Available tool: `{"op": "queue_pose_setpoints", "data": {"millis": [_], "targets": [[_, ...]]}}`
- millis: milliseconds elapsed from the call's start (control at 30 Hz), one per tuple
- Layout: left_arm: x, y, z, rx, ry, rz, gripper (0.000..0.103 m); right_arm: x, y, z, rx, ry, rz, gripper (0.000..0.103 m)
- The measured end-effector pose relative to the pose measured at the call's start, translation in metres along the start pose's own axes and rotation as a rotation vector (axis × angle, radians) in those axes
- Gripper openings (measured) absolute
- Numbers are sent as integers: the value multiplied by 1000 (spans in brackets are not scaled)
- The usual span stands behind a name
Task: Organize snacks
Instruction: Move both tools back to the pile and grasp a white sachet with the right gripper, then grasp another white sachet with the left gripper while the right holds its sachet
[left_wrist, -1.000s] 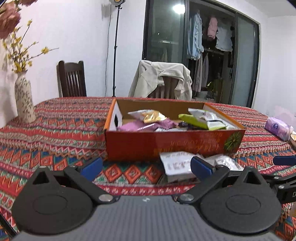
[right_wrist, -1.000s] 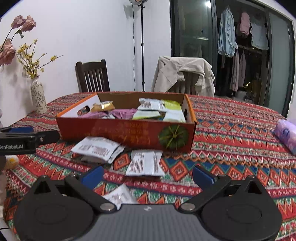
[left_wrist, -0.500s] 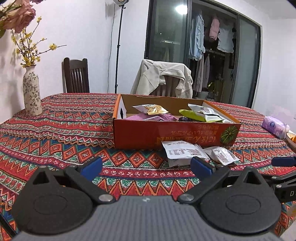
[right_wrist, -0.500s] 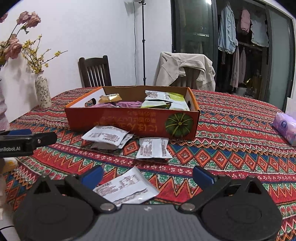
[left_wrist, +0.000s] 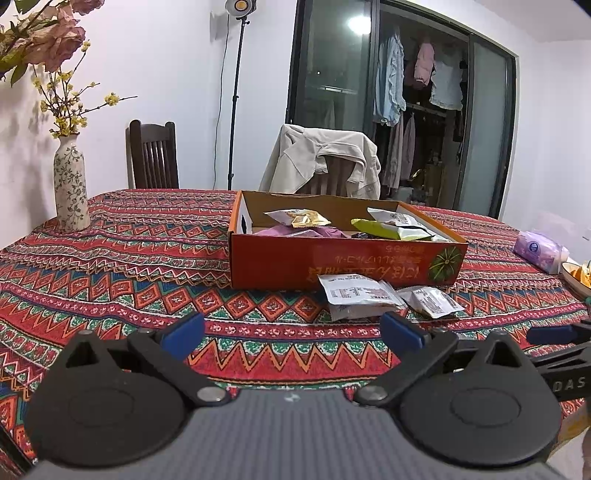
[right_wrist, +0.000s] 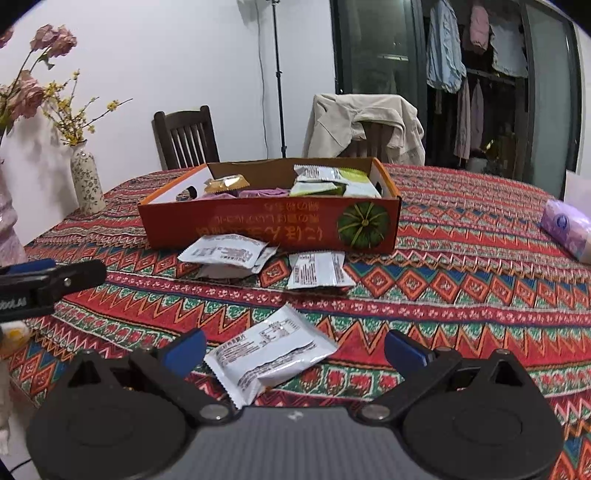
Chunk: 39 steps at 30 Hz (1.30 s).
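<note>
Hovering low over the table (right_wrist: 461, 280), I hold both tools empty: my left hand-held gripper (left_wrist: 291, 332) has its jaws spread wide over bare patterned cloth, and my right hand-held gripper (right_wrist: 295, 349) is spread just as wide, with the nearest white packet (right_wrist: 271, 356) lying flat between its fingers. Going left to right, the vase (right_wrist: 86, 182) stands well clear at the table's far left, the orange box (right_wrist: 273, 225) sits mid-table already holding several snacks, and two more white packets (right_wrist: 225, 253) (right_wrist: 317, 269) lie against its front wall. I judge the nearest packet is the one to take. It is thin and slippery, so I should tilt the right fingers down, slide one under a crimped edge, pinch it, then lift clear over the box wall before releasing. The purple tissue pack (right_wrist: 567, 229) at far right is not part of this.
</note>
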<state>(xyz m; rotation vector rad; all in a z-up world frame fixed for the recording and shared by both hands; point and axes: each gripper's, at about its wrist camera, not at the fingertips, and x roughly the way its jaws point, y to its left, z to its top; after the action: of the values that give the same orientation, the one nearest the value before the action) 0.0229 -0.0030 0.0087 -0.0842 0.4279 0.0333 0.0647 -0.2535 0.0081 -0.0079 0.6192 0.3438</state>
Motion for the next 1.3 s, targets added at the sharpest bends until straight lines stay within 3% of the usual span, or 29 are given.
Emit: {"op": "queue_pose_setpoints", "data": {"millis": [200, 333, 533, 567, 633, 700, 1033, 1300], "targets": [[-3, 0, -3, -3, 7, 3, 103, 28, 3, -10, 15, 89, -6, 103], [-1, 1, -3, -11, 15, 3, 103, 40, 10, -13, -50, 62, -57, 103], [-1, 2, -4, -13, 17, 4, 103, 47, 6, -9, -64, 44, -26, 103], [-1, 3, -4, -15, 17, 5, 103, 46, 5, -9, -64, 40, -27, 99], [0, 4, -4, -19, 20, 8, 103, 41, 6, -9, -74, 16, -13, 75], [1, 4, -4, -22, 24, 11, 103, 38, 5, -9, -77, 15, 0, 64], [10, -1, 0, -15, 42, 6, 103, 25, 0, -8, -76, -41, -3, 60], [41, -24, 27, -1, 75, -24, 103, 21, -18, 11, -69, -108, -24, 60]]}}
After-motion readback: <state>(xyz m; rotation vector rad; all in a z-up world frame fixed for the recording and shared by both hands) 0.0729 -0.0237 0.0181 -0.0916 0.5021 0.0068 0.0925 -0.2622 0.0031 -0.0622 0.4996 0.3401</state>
